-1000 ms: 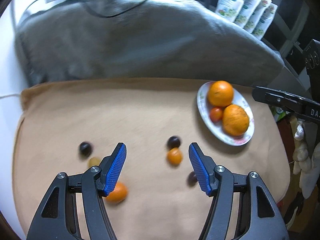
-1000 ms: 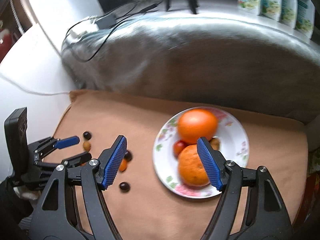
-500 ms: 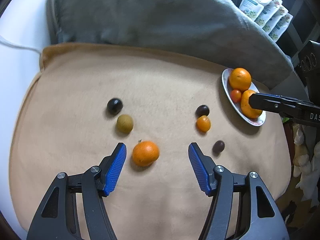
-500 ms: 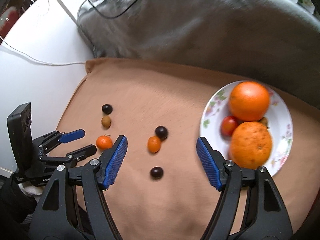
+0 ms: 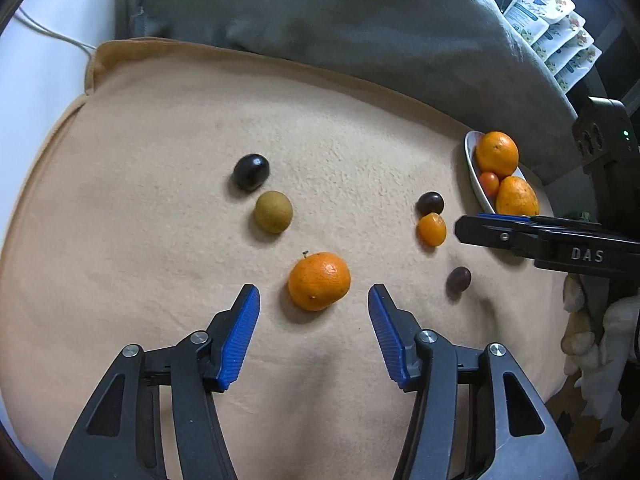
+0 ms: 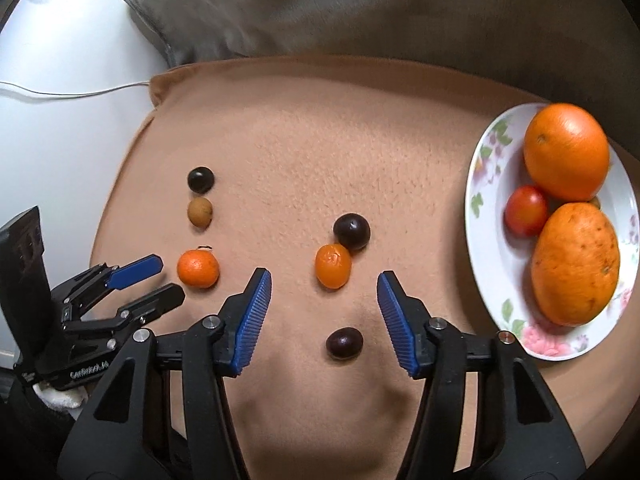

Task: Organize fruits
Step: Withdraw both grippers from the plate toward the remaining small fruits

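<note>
Jaws have just been narrowing on both sides, yet neither grips: your left gripper [image 5: 314, 312] stands unclenched just short of the mandarin [image 5: 319, 281], your right gripper [image 6: 324, 292] released around the dark grape [image 6: 344, 343] on the tan blanket [image 6: 360, 152]. Drop lower, centre each fruit, squeeze gently, then carry to the plate [image 6: 486, 184].

A tan fleece blanket [image 5: 168, 168] is spread over a soft surface and sags in shallow folds. Behind it lies a large grey cushion [image 5: 320, 20], rumpled, its near edge overlapping the blanket. To the left is a smooth white surface [image 6: 60, 60], perhaps a wall or sheet, crossed by a thin white cable [image 6: 72, 91]. At far right a row of printed pouches [image 5: 552, 32] stands against dark shelving. The light is soft and even.
</note>
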Available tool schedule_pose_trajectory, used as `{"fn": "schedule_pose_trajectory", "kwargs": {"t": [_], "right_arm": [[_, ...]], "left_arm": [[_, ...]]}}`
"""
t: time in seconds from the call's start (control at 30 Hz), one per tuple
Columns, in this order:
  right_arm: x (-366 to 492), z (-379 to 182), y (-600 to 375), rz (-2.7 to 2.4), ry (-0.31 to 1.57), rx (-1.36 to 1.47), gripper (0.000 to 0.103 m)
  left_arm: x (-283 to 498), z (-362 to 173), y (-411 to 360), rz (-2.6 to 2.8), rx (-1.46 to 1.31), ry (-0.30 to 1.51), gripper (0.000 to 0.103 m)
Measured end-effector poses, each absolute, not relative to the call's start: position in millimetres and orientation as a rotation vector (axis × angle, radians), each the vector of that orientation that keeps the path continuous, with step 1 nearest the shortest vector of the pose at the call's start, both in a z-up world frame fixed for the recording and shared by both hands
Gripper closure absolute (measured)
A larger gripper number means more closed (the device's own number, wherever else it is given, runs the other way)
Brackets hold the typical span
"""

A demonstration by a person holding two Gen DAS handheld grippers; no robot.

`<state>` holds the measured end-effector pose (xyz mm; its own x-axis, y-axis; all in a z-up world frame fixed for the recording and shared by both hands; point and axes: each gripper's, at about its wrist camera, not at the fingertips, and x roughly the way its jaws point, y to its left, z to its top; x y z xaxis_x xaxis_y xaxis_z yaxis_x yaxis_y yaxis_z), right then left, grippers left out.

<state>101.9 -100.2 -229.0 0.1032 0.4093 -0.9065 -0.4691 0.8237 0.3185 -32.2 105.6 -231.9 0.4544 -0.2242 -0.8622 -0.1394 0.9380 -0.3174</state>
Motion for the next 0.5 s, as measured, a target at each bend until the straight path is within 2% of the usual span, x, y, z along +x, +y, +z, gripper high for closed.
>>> {"fn": "schedule_pose_trajectory", "kwargs": {"t": [0.13,0.4,0.47,0.5], "right_arm": [[104.9,-234.1,-95.4,0.644,1.323,-0.064,0.054],[108.7,-242.0,-88.7,0.637,1.338,-0.075,0.056],[110.2,-244.7,-87.4,0.631,1.342,-0.074,0.056],[110.5,-245.4,-86.6,0.63,1.343,-0.073,0.056]], "left_arm": [[-29.5,-233.0,106.9,-0.062,-0.386,1.097,0.049],[-18.0,-233.1,120.9,-0.04,-0.432,1.076,0.05],[-13.5,-233.7,125.3,-0.036,-0.448,1.075,0.053],[-10.7,-234.1,126.8,-0.034,-0.456,1.077,0.058]]}}
